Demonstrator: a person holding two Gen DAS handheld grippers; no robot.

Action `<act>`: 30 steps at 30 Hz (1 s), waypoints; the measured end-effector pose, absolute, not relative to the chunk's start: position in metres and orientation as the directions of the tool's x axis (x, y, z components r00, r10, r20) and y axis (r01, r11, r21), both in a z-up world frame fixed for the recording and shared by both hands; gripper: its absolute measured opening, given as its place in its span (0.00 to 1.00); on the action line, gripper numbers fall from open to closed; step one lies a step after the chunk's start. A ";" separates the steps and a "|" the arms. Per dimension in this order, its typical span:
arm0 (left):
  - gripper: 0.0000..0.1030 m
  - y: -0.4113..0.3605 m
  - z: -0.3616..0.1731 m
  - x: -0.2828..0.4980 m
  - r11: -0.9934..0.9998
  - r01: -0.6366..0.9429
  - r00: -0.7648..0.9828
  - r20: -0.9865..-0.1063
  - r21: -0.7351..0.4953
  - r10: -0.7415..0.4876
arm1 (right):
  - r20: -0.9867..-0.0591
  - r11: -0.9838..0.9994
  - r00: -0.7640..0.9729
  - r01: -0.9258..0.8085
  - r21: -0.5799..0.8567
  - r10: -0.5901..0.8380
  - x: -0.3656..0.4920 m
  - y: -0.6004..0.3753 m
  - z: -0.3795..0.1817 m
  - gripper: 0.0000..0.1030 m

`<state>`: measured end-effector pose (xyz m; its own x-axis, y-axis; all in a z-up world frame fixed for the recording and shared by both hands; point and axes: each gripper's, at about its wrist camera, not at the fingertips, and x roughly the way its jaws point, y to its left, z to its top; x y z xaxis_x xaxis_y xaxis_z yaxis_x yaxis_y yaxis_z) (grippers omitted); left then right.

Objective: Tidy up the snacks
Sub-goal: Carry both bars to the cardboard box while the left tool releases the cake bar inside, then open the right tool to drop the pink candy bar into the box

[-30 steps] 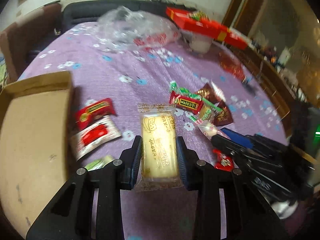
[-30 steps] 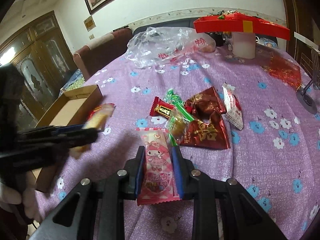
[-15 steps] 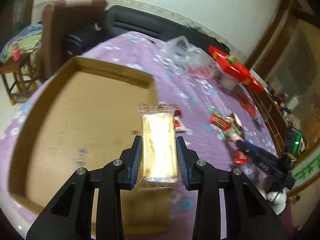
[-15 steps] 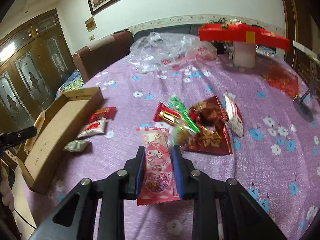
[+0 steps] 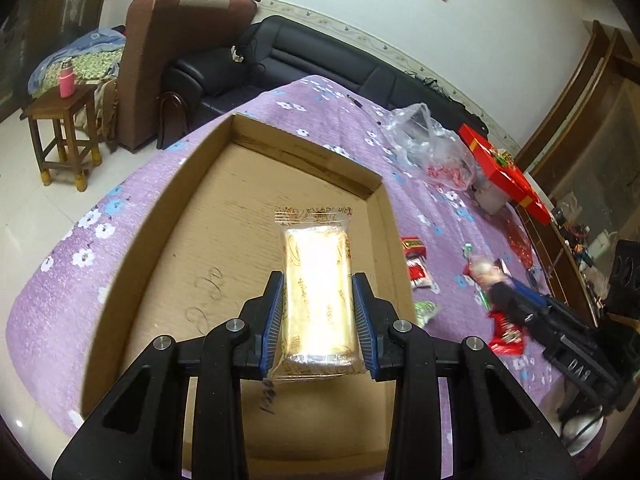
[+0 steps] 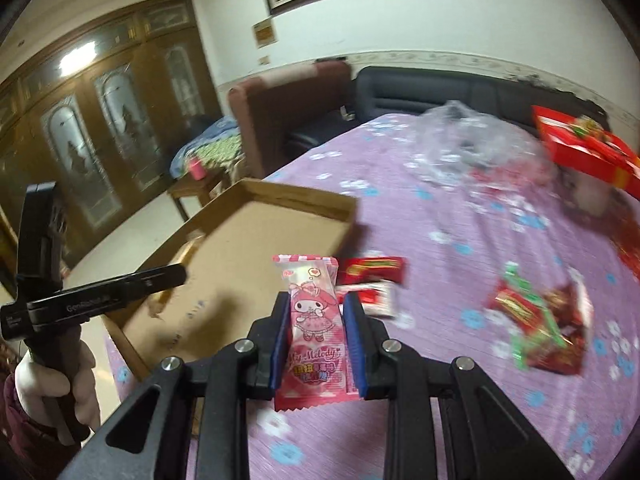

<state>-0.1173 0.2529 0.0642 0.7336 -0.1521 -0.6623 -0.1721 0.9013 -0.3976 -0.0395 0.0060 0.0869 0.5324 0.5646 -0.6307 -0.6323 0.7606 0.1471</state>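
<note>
A biscuit pack (image 5: 318, 296) is clamped in the left tongs (image 5: 318, 316) above the cardboard tray (image 5: 192, 184), while a pink candy packet (image 6: 314, 328) is gripped by the right tongs (image 6: 316, 344), the tray at ten o'clock

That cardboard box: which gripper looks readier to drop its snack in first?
Left, probably. The left gripper holds its yellow biscuit pack directly above the cardboard box floor. The right gripper with the pink candy pack is beside the box, over the tablecloth.
</note>
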 end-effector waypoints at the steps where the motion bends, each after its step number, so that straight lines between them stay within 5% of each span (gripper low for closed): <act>1: 0.32 0.256 0.063 -0.115 0.900 -0.176 0.733 -0.663 -0.398 -0.150 | -0.640 0.753 0.520 -0.643 0.143 0.566 -0.038 0.018 0.084 0.28; 16: 0.32 0.293 0.039 -0.085 0.871 -0.238 0.684 -0.711 -0.430 -0.164 | -0.747 0.704 0.389 -0.695 0.146 0.539 -0.010 0.116 0.033 0.28; 30: 0.33 0.291 0.057 -0.105 0.841 -0.245 0.716 -0.675 -0.482 -0.178 | -0.690 0.702 0.418 -0.688 0.185 0.591 -0.017 0.101 0.053 0.30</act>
<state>-0.1046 0.2913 0.0565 0.7160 -0.1781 -0.6750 -0.2455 0.8410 -0.4822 -0.0165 0.1008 0.0527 0.4182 0.5911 -0.6897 -0.6877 0.7021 0.1847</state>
